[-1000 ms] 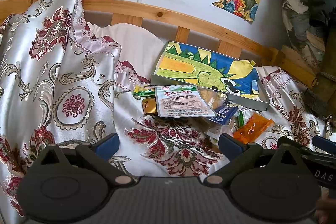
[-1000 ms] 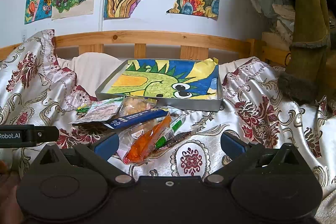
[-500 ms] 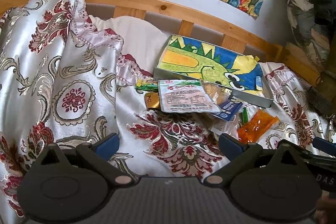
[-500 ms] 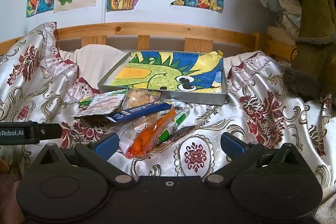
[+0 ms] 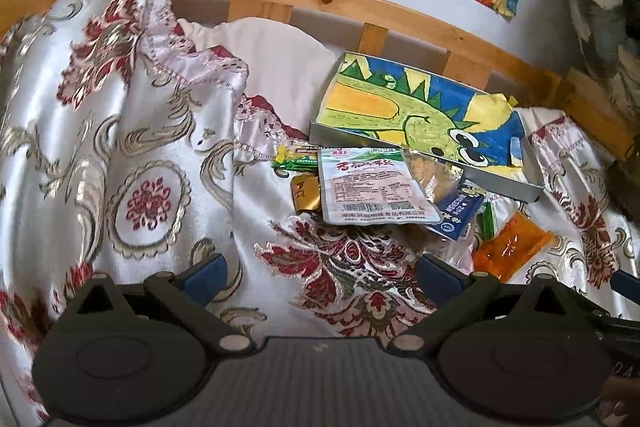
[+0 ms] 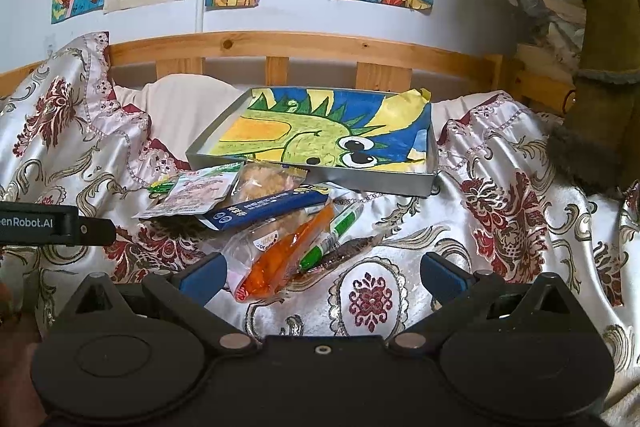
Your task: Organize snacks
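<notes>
Hovering: left gripper (image 5: pixel 320 273) and right gripper (image 6: pixel 322 271) are held spread, empty, over bedspread (image 6: pixel 500 227) | snack packets (image 6: pixel 256 211) are heaped touching tray (image 6: pixel 312 179)

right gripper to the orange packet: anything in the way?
Nothing visible. The right gripper is open just short of the orange translucent snack packet, with only patterned satin bedspread between. A green-and-white stick packet lies against the orange packet's right side.

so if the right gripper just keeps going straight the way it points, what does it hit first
Probably the bedspread between its open fingers. The orange packet lies just left of that line, so the right gripper may graze it; depth is unclear.
</notes>
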